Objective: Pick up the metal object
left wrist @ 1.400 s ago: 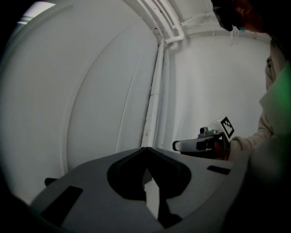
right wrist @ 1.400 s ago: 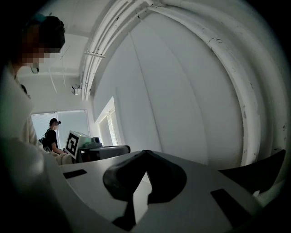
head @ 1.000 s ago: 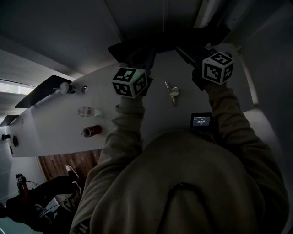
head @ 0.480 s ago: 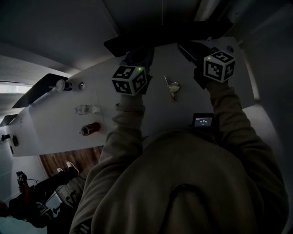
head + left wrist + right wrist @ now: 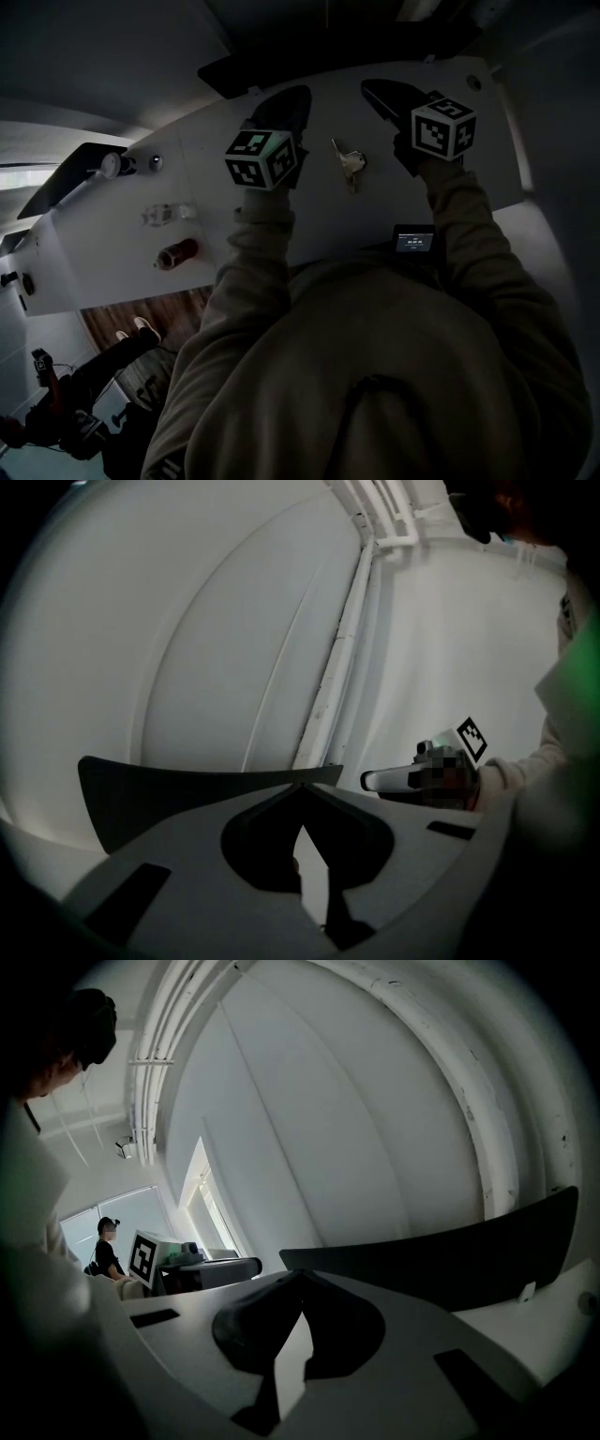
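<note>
The metal object (image 5: 347, 164), a small silvery bunch like keys, lies on the white table (image 5: 281, 225) between my two grippers. My left gripper (image 5: 292, 97) hovers just left of it, jaws shut and holding nothing. To the object's right, my right gripper (image 5: 370, 89) is also shut and holds nothing. Both point toward the table's far edge and up at the wall. The left gripper view shows its closed jaws (image 5: 302, 794) and the right gripper's marker cube (image 5: 472, 738). The right gripper view shows its closed jaws (image 5: 300, 1279). Neither gripper view shows the metal object.
A red can-like thing (image 5: 178, 252), a clear object (image 5: 169, 213) and a round knob (image 5: 111, 165) sit at the table's left. A small screen device (image 5: 413, 240) lies by the near edge. A dark panel (image 5: 281, 61) lines the far edge. A person (image 5: 106, 1241) stands far off.
The head view has shifted, so the table sits higher in the picture. Both grippers now stand more level with the metal object. Their jaws stay shut.
</note>
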Available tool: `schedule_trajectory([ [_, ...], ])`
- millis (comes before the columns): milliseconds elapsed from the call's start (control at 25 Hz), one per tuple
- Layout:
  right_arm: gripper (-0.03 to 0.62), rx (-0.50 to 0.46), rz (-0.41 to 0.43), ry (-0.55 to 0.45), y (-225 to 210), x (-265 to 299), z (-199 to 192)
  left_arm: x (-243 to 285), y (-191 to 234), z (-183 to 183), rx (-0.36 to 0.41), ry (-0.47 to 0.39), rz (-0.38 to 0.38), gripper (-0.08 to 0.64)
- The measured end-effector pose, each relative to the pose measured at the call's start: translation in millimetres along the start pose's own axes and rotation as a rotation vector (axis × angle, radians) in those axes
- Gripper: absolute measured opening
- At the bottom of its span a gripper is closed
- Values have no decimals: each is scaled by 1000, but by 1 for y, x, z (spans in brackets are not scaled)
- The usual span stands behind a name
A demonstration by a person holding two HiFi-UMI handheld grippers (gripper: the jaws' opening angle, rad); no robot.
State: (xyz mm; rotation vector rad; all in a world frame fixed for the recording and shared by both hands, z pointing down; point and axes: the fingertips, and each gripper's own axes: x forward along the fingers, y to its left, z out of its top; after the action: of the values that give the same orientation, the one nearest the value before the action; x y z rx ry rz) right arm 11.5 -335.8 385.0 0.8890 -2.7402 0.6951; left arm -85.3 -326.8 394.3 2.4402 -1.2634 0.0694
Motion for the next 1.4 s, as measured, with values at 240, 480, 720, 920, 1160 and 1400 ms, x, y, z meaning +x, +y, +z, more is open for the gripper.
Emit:
schedule_trajectory([
  [240, 18, 25, -1, 30, -9, 1, -19, 1, 6, -15, -19, 18, 25, 3],
  [480, 18, 28, 4, 64, -12, 6, -41, 1, 6, -41, -41, 46, 33, 3],
  [720, 18, 59, 16, 90, -15, 9, -60, 2, 4, -60, -59, 69, 37, 3],
  [920, 18, 70, 19, 119, -19, 11, -77, 2, 6, -76, -57, 103, 44, 3],
  [1160, 18, 111, 12, 155, -24, 15, -101, 0, 14, -96, -89, 138, 49, 3],
  [1400, 18, 144, 12, 191, -30, 16, -124, 1, 15, -125, -131, 172, 52, 3],
])
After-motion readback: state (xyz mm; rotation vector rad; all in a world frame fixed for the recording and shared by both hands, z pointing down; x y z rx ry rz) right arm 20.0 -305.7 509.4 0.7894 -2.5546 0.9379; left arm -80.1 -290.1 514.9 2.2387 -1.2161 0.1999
